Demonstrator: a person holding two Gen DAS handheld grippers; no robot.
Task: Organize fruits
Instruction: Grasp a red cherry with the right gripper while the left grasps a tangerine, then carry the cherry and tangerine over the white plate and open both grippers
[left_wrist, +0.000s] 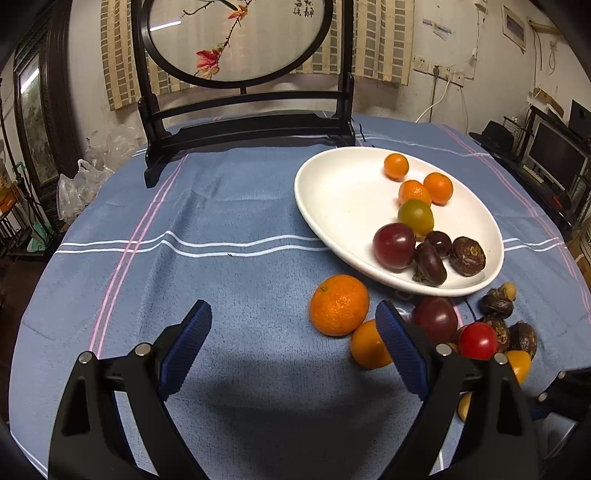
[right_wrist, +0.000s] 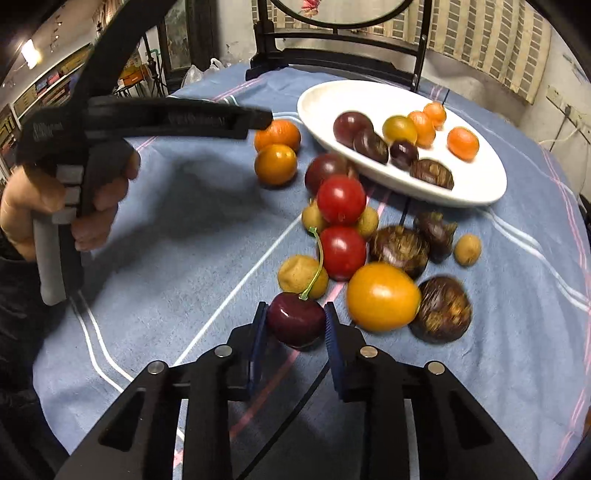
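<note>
The right gripper (right_wrist: 295, 325) was closed on a dark red cherry (right_wrist: 295, 323), one blue pad on each flank at the fruit's widest girth, its green stem (right_wrist: 314, 266) standing free above the fingers. The cherry sat low over the blue striped tablecloth (right_wrist: 166, 240), at the near edge of a loose heap of red cherry tomatoes (right_wrist: 341, 199), a yellow tomato (right_wrist: 382, 297) and brown water chestnuts (right_wrist: 441, 314); whether it touched the cloth could not be told. The fruit looked light, glossy and soft-skinned, so it was probably apt to slip or bruise; a gentle hold across the middle suited it better than the thin stem. The white oval plate (right_wrist: 476, 192), already holding several fruits, lay well beyond. The left gripper (left_wrist: 293, 325) hung with jaws spread and empty, just beside a mandarin (left_wrist: 339, 304).
</note>
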